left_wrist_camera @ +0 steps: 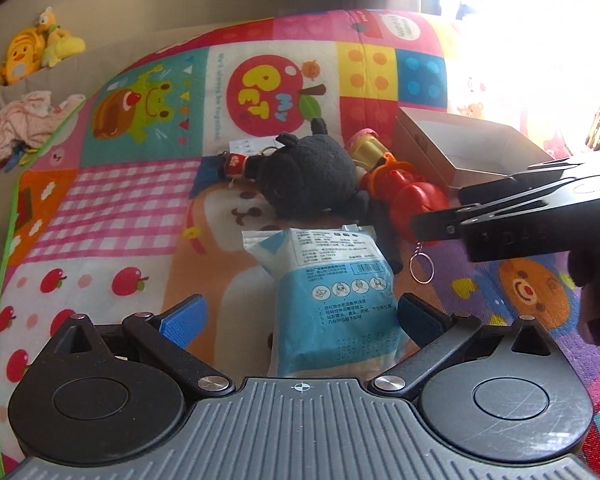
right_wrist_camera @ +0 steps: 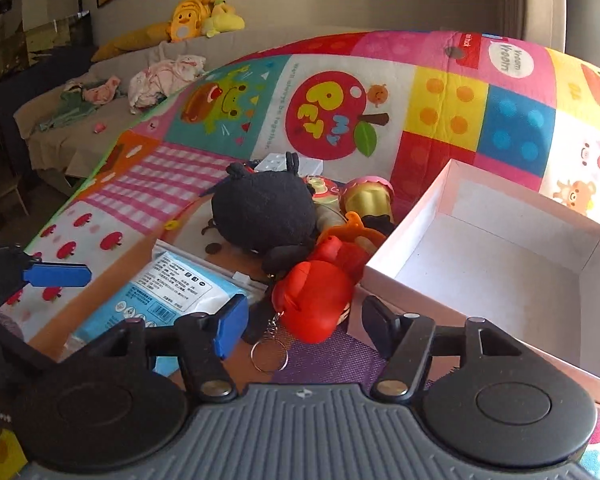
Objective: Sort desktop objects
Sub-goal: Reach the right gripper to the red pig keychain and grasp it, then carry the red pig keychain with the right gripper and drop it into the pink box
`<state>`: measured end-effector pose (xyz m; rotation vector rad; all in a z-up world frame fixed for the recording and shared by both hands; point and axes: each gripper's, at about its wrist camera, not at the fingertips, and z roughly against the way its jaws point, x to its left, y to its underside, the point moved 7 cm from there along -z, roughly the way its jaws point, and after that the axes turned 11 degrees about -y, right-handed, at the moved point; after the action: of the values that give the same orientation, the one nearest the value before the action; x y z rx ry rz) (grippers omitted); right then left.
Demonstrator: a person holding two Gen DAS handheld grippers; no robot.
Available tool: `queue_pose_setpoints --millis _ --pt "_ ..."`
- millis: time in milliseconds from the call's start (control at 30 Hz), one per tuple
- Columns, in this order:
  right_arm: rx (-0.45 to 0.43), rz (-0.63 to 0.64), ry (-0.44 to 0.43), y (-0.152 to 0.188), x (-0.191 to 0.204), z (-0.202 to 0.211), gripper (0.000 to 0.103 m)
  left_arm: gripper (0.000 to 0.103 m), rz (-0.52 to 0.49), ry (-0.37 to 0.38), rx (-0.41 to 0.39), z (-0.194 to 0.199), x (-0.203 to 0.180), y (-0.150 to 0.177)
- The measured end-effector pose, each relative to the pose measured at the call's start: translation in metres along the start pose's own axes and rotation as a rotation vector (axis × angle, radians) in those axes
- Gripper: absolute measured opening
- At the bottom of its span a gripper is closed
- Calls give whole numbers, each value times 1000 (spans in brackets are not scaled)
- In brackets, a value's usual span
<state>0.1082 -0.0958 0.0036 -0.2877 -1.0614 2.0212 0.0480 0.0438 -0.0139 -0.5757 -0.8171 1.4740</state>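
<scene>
Patchwork play mat (right_wrist_camera: 452, 104), toy pile (right_wrist_camera: 284, 216) beside open-topped box (right_wrist_camera: 500, 264), far mat bare

1. Play mat (right_wrist_camera: 452, 104): patchwork of bright panels. Red apple on white, yellow with orange dots, blue with lighter blue dots, pink-and-white gingham, teal with a green frog, small red apples on white. Green edging.
2. Plush toy (right_wrist_camera: 264, 212): charcoal black all over.
3. Red toy (right_wrist_camera: 312, 300): glossy red with orange parts; silver key ring (right_wrist_camera: 269, 354) hanging from it.
4. Pouch (left_wrist_camera: 332, 288): light blue and white, dark printed text and round icons.
5. Box (right_wrist_camera: 500, 264): white inside, pale pinkish rim.
6. Gripper pads (right_wrist_camera: 230, 330): blue, on black fingers.
7. Stuffed toys (right_wrist_camera: 204, 14) on the sofa: yellow and orange.
</scene>
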Motion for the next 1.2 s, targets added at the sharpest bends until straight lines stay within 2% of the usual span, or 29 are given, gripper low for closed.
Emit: queue_pose_setpoints --millis 100,233,333,433,500,533,600,667,733,833,933,1033,1100,1167,1200 --pt "33 -24 27 1 -4 -16 39 103 -2 3 -3 3 -1 0" --pt "70 -51 -19 20 -13 10 29 103 11 7 -18 8 0 -3" --pt "87 -35 27 42 -27 48 32 103 30 21 -18 6 -2 -5" --pt "-26 -67 63 43 -47 99 34 103 18 35 -12 3 -12 -5" --pt "-115 -118 180 31 -74 125 34 103 4 50 -19 4 -18 -6" --pt "-150 -163 266 23 -95 133 34 103 0 55 -24 5 -22 -7" --pt "-192 -297 371 13 -136 135 37 103 -2 62 -35 8 -26 -11" --pt "-177 -435 412 11 -176 121 37 103 -4 64 -52 13 -28 -13" --pt "-129 -471 419 12 -199 97 37 103 -9 66 -64 18 -27 -13" --pt "-65 -412 392 8 -206 60 35 103 -23 63 -56 19 -23 -7" --pt "-51 -306 443 -3 -203 35 35 103 -21 54 -34 14 -19 -2" --pt "-42 -216 411 -15 -194 16 35 103 -8 51 -12 8 -19 0" --pt "-61 -186 430 -22 -189 17 35 103 -12 48 -13 7 -20 1" --pt "-129 -142 464 -28 -170 40 36 103 -25 45 -9 6 -21 3" --pt "-159 -113 436 -31 -154 51 48 103 -35 39 -6 5 -21 4"
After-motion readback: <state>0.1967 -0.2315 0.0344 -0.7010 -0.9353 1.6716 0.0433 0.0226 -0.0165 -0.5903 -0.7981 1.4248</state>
